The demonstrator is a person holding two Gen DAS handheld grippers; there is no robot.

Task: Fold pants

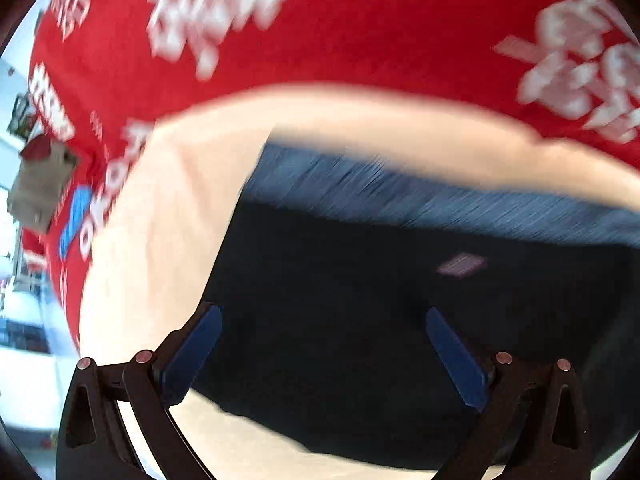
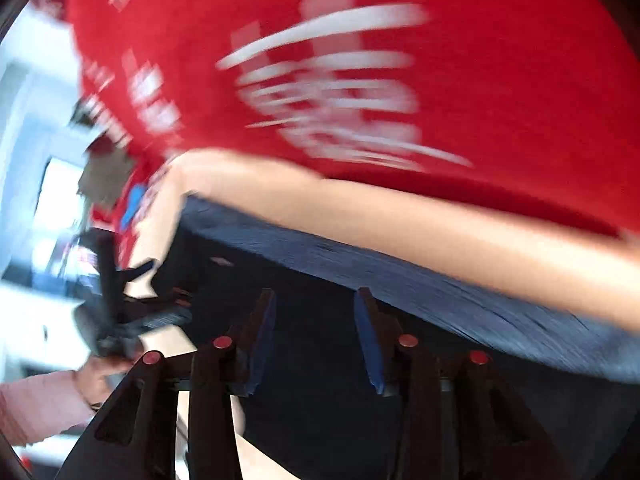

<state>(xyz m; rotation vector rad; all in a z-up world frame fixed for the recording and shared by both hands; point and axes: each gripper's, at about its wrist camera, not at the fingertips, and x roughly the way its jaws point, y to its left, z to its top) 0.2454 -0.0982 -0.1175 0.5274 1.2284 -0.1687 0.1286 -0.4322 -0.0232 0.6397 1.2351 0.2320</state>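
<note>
Dark pants (image 1: 360,320) lie on a pale tabletop (image 1: 160,240), with a blue ribbed band (image 1: 400,192) along their far edge. My left gripper (image 1: 324,344) is open just above the dark cloth and holds nothing. In the right wrist view the same pants (image 2: 320,420) and their blue band (image 2: 440,280) fill the lower half. My right gripper (image 2: 316,340) is open over the cloth and empty. The left gripper (image 2: 120,320) shows blurred at the left there. Both views are motion-blurred.
A red banner with white lettering (image 1: 360,40) hangs behind the table and also shows in the right wrist view (image 2: 360,80). A bright room with boxes (image 1: 36,184) lies to the left. A hand in a pink sleeve (image 2: 48,400) is at lower left.
</note>
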